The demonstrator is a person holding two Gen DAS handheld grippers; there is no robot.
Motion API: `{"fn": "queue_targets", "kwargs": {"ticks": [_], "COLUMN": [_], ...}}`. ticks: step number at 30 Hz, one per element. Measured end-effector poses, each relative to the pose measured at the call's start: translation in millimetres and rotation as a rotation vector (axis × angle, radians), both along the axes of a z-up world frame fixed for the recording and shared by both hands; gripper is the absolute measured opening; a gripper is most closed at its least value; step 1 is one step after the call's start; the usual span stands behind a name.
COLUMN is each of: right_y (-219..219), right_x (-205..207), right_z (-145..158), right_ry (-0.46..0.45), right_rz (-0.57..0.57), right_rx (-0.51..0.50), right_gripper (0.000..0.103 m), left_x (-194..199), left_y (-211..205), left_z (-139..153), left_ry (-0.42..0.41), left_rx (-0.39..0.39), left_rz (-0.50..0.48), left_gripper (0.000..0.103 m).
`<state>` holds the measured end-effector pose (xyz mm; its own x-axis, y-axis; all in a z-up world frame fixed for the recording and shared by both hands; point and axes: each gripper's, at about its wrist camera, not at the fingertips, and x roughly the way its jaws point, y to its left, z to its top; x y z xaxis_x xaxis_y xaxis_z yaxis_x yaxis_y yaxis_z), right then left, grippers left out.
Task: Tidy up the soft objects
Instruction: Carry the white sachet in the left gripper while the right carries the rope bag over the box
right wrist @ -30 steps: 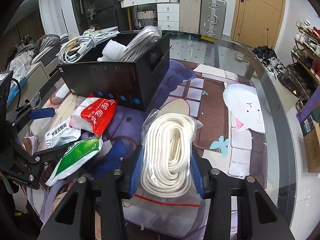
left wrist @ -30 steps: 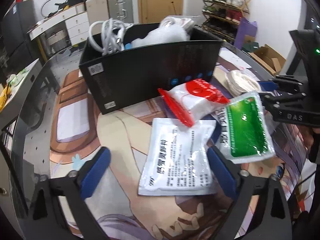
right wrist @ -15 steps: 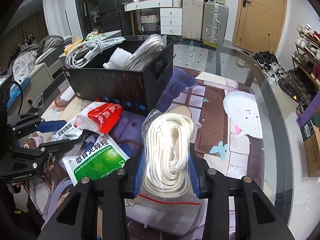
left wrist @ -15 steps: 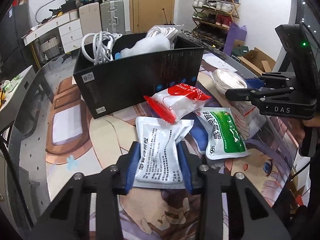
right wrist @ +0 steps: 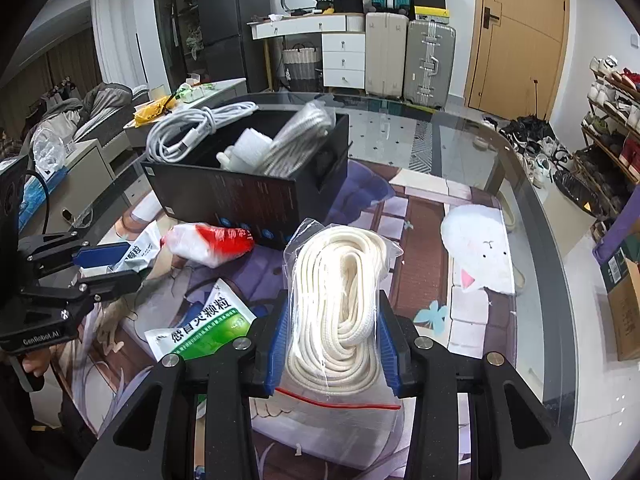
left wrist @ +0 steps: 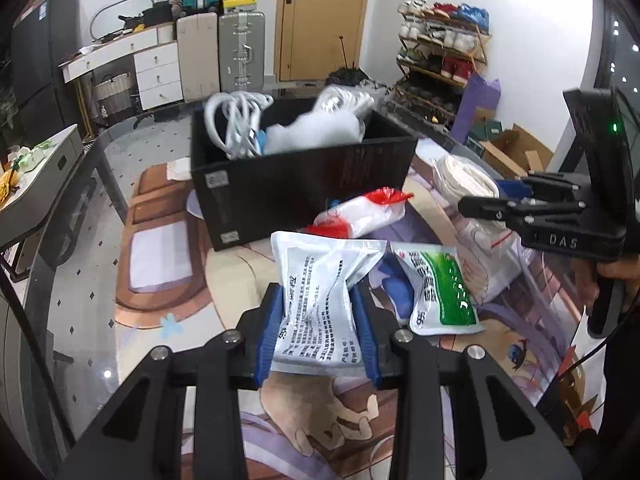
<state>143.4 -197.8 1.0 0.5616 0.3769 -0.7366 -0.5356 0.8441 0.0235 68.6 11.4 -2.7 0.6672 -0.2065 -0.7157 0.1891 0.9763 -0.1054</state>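
Soft packets lie loose on the counter [right wrist: 460, 148] in front of a black box [left wrist: 304, 184], which already holds white cables and a foam-like wad, so I take it as the collecting bin. At the left, the left gripper [left wrist: 318, 322] pinches a white sachet [left wrist: 320, 300] between its blue pads, crumpling the pouch at the waist, a firm hold suited to a limp thing. Just beside it lies a green sachet [left wrist: 440, 292], and nearer the box a red-and-white bag [left wrist: 360, 216], both loose on the counter. Further right, the right gripper [right wrist: 332, 344] is pressed onto a clear bag of white rope [right wrist: 340, 300], gripped low so the coil stands up between the fingers. Both loads seem ready to go into the box. A glass counter over a printed cartoon mat carries everything; behind are suitcases, white drawers, a wooden door and a shoe rack.
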Motion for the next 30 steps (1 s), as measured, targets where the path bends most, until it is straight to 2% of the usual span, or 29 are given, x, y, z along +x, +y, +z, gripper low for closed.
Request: {"fn": "queue_targets", "kwargs": {"ticks": [13, 20, 30], "right_y": [1, 8, 38], "right_x": [-11, -12, 4], "right_z": [26, 39, 59], "right_ry": [-0.064, -0.092, -0.125], "right_rz": [0.016, 0.034, 0.078], "right_rx": [0.052, 0.088, 0.074], "right_gripper": [0.039, 0.039, 0.039], "left_x": [-5, 8, 35], "left_y": [18, 22, 22], "left_z": [30, 46, 66], "left_ry": [-0.086, -0.124, -0.169], "left_rx": [-0.078, -0.107, -0.115], "left_rz": [0.050, 0.066, 0.063], "left_gripper": [0.034, 0.034, 0.034]}}
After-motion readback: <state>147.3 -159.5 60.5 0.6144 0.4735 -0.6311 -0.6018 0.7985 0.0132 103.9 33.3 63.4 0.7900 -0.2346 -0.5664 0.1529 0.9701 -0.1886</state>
